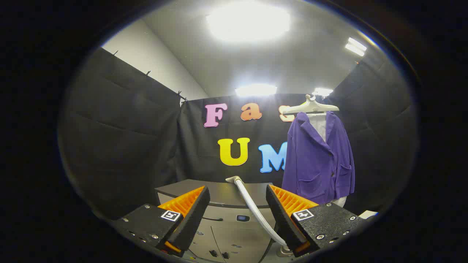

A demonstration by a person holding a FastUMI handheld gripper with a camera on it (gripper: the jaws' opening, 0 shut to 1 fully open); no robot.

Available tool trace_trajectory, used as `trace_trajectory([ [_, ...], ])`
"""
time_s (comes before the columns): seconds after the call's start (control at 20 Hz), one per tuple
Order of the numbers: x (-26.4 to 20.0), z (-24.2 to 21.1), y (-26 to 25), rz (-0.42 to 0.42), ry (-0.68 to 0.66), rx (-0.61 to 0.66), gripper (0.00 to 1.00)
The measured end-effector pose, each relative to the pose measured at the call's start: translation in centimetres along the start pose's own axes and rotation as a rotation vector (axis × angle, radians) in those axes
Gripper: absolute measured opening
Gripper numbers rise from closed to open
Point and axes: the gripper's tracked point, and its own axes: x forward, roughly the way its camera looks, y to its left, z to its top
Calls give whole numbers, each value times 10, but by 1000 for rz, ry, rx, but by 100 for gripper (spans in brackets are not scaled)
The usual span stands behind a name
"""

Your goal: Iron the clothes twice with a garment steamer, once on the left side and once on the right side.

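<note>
A purple jacket [319, 160] over a white shirt hangs on a pale hanger [310, 106] against the booth wall, beyond my right finger and above it. The garment steamer's grey base unit [226, 219] stands low between and beyond my fingers. Its pale hose [254, 210] curves up from near the right finger to a nozzle end [234, 179] resting at the top of the unit. My gripper [237, 215] is open, with a wide gap between the fingers and nothing held.
Black cloth walls close the booth on the left, back and right. A white wall and ceiling lights sit above. A small white object [367, 214] lies low to the right of the jacket.
</note>
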Motion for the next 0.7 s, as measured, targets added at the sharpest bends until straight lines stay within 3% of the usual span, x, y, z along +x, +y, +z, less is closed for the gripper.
trace_trajectory([
  [0.7,10,-9,2,20,17,-24,95],
])
